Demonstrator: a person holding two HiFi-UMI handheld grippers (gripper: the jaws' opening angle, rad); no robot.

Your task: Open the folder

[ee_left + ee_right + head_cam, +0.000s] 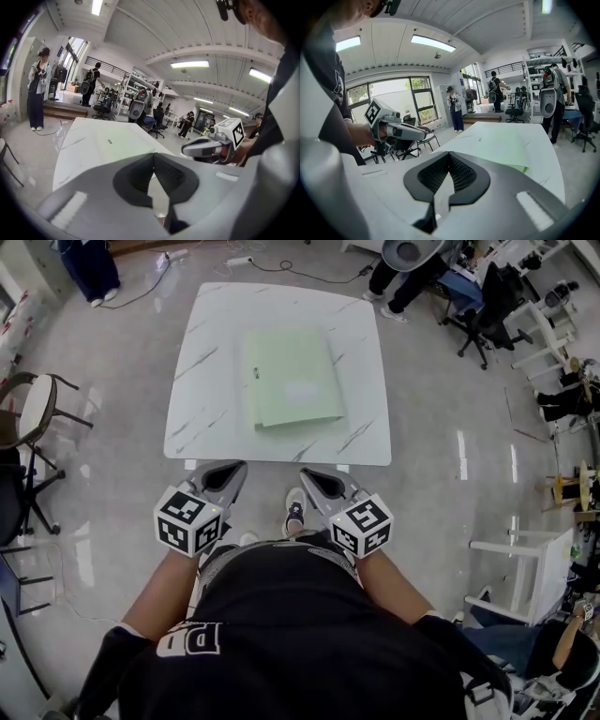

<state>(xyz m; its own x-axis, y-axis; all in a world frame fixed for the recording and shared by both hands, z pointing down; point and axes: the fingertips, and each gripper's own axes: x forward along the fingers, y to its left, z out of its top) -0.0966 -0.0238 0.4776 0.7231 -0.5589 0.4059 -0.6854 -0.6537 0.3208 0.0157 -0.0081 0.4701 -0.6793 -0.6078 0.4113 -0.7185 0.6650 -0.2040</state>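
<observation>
White marble-look table (211, 352) on a glossy workshop floor, and the green folder (292, 379) lies flat and closed at its centre. Both tools sit short of the table's near edge, close to the person's body. The left gripper (232, 468) is at 7 o'clock from the folder, tips pressed together with nothing between them. The right gripper (309, 476) is at 6 o'clock, jaws likewise clamped tip to tip and empty. Neither touches the folder. A chair (37, 407) stands at 9 o'clock from the table.
</observation>
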